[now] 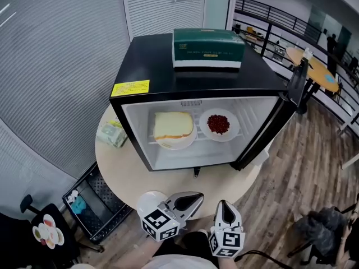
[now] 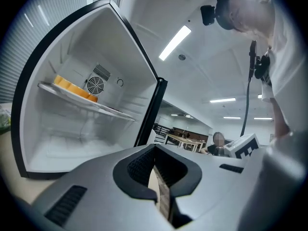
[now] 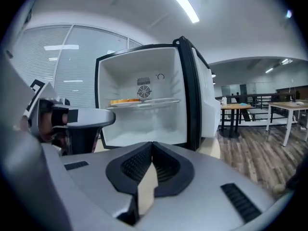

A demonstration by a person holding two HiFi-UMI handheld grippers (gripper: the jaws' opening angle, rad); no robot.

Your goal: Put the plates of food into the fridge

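A black mini fridge [image 1: 168, 74] stands on a round cream table [image 1: 126, 172] with its door [image 1: 273, 132] swung open to the right. On its shelf lie a plate with a sandwich-like yellow and white slab [image 1: 173, 129] and, to its right, a plate of red food [image 1: 219, 124]. My left gripper [image 1: 196, 199] and right gripper [image 1: 223, 205] hover side by side at the table's near edge, well short of the fridge. Both are shut and hold nothing. In the left gripper view the yellow food [image 2: 74, 88] shows on the shelf; in the right gripper view the plate [image 3: 126, 101] shows too.
A green box [image 1: 208, 47] lies on top of the fridge. A pale packet [image 1: 112, 133] sits on the table left of the fridge. A white round thing [image 1: 149, 200] is by my left gripper. A black crate [image 1: 92, 203] stands on the floor at the left.
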